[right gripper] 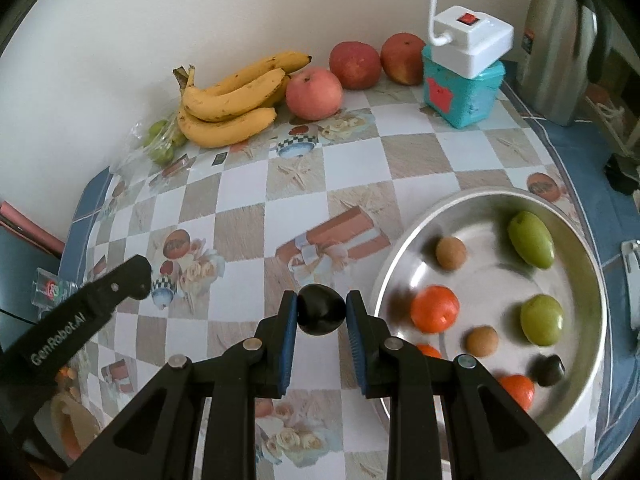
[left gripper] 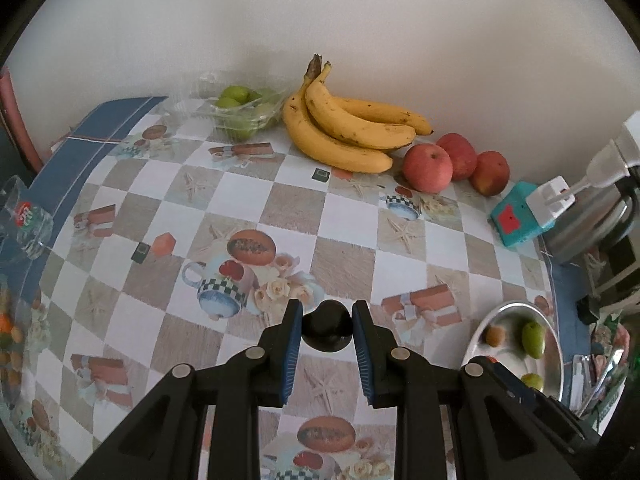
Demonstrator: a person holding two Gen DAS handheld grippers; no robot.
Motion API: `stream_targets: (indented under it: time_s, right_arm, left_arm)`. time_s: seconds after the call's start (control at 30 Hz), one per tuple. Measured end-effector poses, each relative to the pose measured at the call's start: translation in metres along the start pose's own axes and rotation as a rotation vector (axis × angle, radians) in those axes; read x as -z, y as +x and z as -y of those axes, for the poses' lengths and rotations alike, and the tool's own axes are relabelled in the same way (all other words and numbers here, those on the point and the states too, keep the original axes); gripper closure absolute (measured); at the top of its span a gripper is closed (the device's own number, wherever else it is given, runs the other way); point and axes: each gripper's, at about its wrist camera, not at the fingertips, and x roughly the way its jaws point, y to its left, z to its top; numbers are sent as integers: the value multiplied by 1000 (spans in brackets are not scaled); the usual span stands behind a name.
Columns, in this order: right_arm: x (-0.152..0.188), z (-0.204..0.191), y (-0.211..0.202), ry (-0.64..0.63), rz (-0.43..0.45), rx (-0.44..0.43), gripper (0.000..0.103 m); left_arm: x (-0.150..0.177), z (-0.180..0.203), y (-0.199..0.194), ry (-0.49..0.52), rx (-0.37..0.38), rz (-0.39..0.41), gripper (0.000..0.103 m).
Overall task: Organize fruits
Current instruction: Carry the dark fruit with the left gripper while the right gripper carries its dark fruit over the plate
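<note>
My left gripper is shut on a dark round fruit above the checked tablecloth. My right gripper is shut on another dark plum-like fruit just left of a steel bowl. The bowl holds green fruits, orange ones, brown ones and one dark fruit. The bowl also shows in the left wrist view. Bananas and three red apples lie by the wall. The left gripper's finger shows at left in the right wrist view.
A clear box of green fruits stands left of the bananas. A teal box with a white switch block and a steel thermos stand at the back right. A clear container sits at the table's left edge.
</note>
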Motion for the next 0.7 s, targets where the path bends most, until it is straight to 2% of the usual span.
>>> stream_targets:
  time_s: [0.17, 0.7]
  right_arm:
    - [12, 7, -11, 16, 7, 7, 77]
    - [47, 28, -35, 61, 18, 1, 77]
  left_arm:
    - [16, 2, -4, -6, 16, -28, 76]
    - [47, 28, -23, 42, 52, -36, 76]
